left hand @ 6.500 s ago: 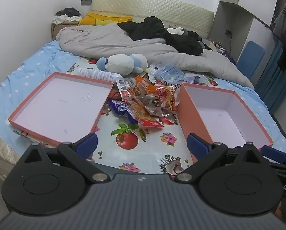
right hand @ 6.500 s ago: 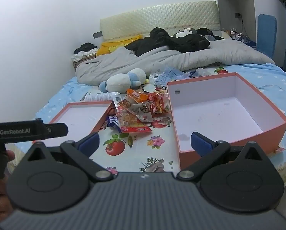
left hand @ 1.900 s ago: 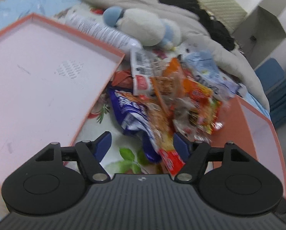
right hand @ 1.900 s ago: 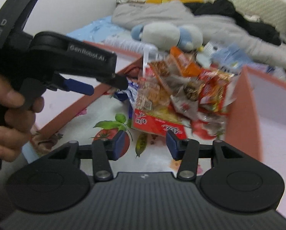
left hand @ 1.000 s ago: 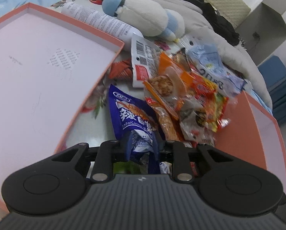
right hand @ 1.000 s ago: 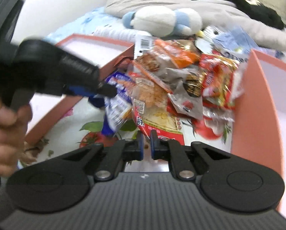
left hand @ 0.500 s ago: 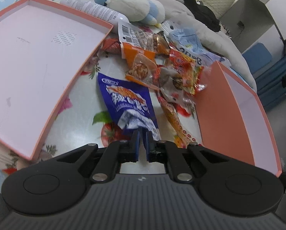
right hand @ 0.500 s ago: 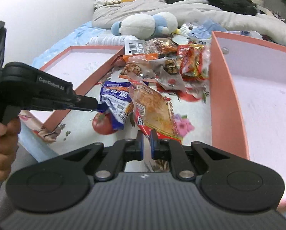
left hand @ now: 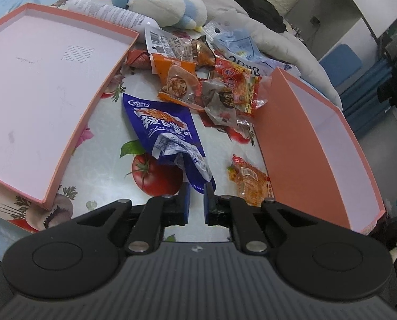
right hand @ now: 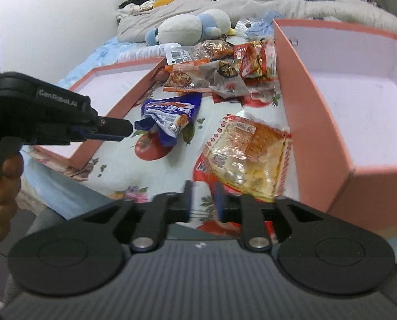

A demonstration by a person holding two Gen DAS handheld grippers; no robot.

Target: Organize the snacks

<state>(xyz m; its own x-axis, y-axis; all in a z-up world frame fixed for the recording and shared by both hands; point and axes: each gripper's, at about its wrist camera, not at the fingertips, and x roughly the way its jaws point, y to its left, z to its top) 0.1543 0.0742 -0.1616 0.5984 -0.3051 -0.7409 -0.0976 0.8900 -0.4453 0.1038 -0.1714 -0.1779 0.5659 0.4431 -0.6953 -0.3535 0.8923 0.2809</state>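
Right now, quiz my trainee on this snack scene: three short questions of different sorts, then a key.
1. True or false: the deep box already holds snacks.
2. The blue packet lies on: A) the lid, B) the cloth, C) the deep box's floor.
3. Which packet lies alone, apart from the pile, right beside the deep box's outer wall?

Key: 1 false; 2 B; 3 the orange packet.
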